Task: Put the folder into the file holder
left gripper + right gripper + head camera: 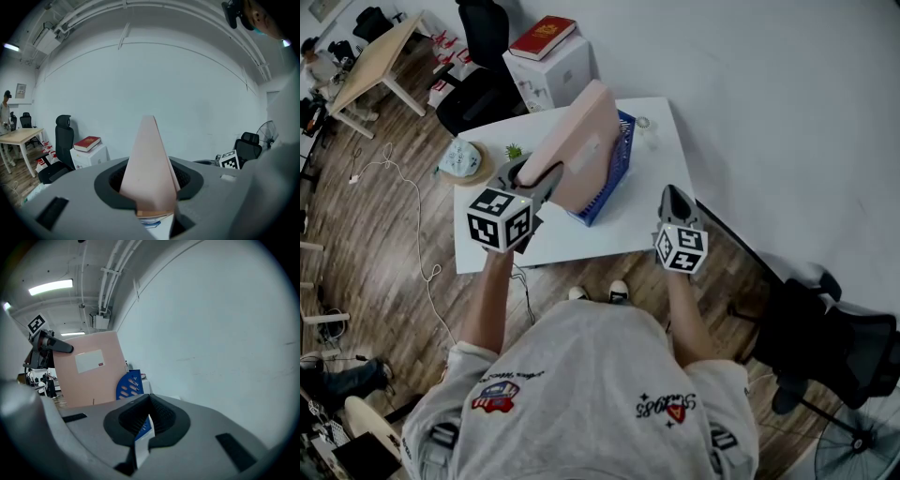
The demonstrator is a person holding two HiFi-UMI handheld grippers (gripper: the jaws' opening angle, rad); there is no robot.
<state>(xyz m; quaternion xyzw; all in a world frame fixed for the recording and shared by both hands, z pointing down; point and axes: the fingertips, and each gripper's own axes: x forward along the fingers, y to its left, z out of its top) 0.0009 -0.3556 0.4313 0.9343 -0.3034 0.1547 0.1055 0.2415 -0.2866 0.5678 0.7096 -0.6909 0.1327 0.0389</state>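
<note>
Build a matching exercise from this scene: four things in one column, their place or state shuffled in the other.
1. folder
2. file holder
3. red book
4. right gripper

A. lying on the white box
B. shut, nothing in it
C. clamped in the left gripper
D. blue, standing on the table

Pairs: 1-C, 2-D, 3-A, 4-B

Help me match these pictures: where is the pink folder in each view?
Head view: folder upper centre, tilted.
Left gripper view: centre, seen edge-on.
Right gripper view: left of centre, face-on.
Shared landmark: blue file holder beside it, head and right gripper views only.
</note>
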